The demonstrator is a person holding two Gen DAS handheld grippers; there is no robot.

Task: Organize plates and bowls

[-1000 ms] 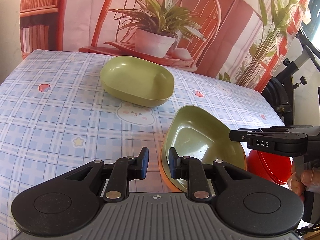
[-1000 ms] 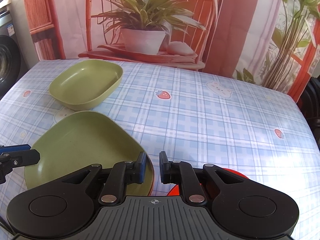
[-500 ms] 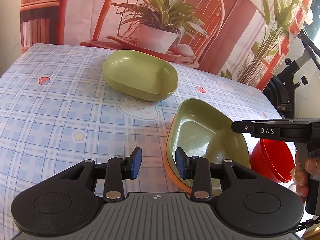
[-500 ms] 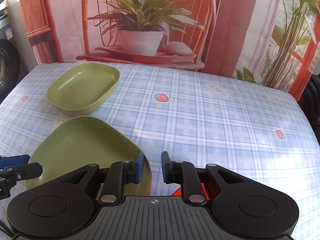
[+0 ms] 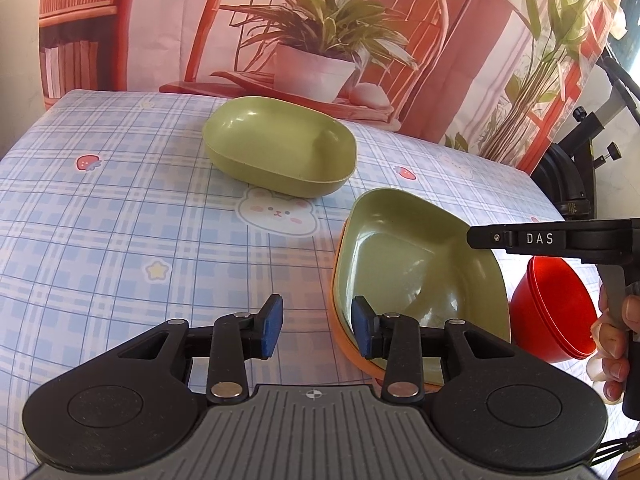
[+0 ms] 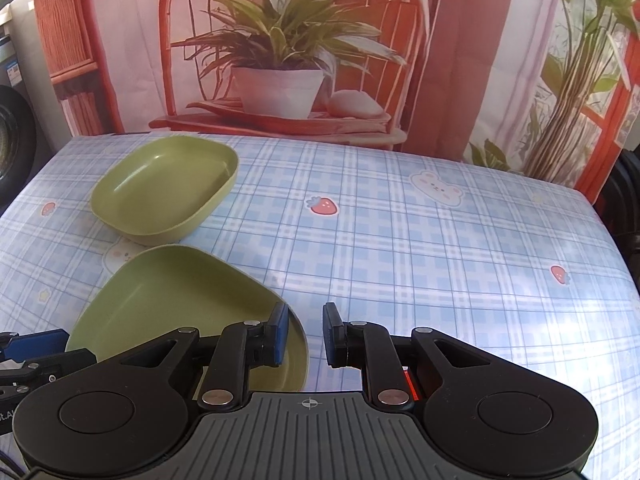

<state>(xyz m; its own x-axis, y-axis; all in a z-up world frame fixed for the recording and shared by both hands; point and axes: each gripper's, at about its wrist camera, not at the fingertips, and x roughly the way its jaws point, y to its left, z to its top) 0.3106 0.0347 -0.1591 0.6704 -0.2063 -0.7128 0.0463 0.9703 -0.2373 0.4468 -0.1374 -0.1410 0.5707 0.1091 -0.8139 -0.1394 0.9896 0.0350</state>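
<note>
1. Sorted like with like so far: green plate (image 5: pixel 420 272) seated inside orange plate (image 5: pixel 338 336), at the near right of the bench (image 5: pixel 120 220), within easy reach of both grippers.
2. Left gripper (image 5: pixel 316 330): hovering at the stack's near-left rim, fingers (image 5: pixel 272 326) spread after just opening. Only checked cloth between them, nothing pinched. Reads as a release, leaving the green plate to settle in the stack.
3. Right gripper (image 6: pixel 306 336): held in a hand (image 5: pixel 612 344), poised low over the stack's right side. Fingers close together yet parted by a narrow gap, pinching nothing. Probably waiting beside the stack rather than steadying it.
4. Red bowl (image 5: pixel 556 312): just right of the stack, close to the bench's near edge, largely hidden under the right gripper.
5. Green bowl (image 5: pixel 280 144): upright, alone, well apart toward the back.
6. Judged state: plates piled, bowls not yet brought together.
7. Likely need next: wider right fingers to straddle a bowl rim. Care with the red bowl so near the edge, and with thin, smooth rims apt to slip.
</note>
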